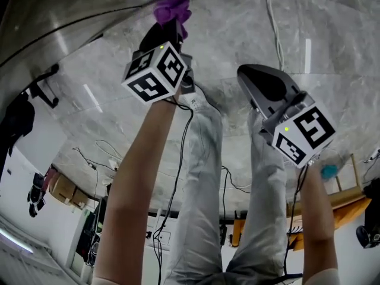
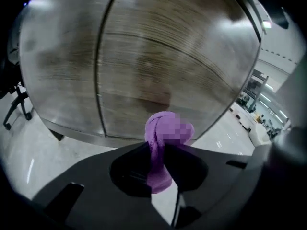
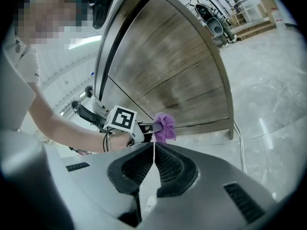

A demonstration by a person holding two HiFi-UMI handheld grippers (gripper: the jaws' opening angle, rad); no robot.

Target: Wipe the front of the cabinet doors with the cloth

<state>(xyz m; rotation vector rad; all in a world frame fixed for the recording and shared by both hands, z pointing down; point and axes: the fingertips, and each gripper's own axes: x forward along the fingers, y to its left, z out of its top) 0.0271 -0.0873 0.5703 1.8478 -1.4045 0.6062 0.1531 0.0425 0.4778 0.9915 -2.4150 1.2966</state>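
Left gripper [image 2: 160, 150] fingers grasp the purple cloth [image 1: 172, 8] near the cabinet doors [image 2: 168, 56]; right gripper [image 3: 154, 150] fingers clenched empty.

- Nothing legible here: no word, number or brand name can be read in any view.
- Closest thing to a sign: black-and-white square code markers on the cube [image 1: 155, 73] of the left gripper [image 2: 160, 150], close in front of the cabinet [image 3: 168, 71]. Patterns only, no letters.
- Same kind of markers on the cube [image 1: 303, 134] of the right gripper [image 3: 153, 147], farther back from the cabinet.
- There's a small dark print on the person's white sleeve [image 3: 29, 63], off to the cabinet's side, too small to read.
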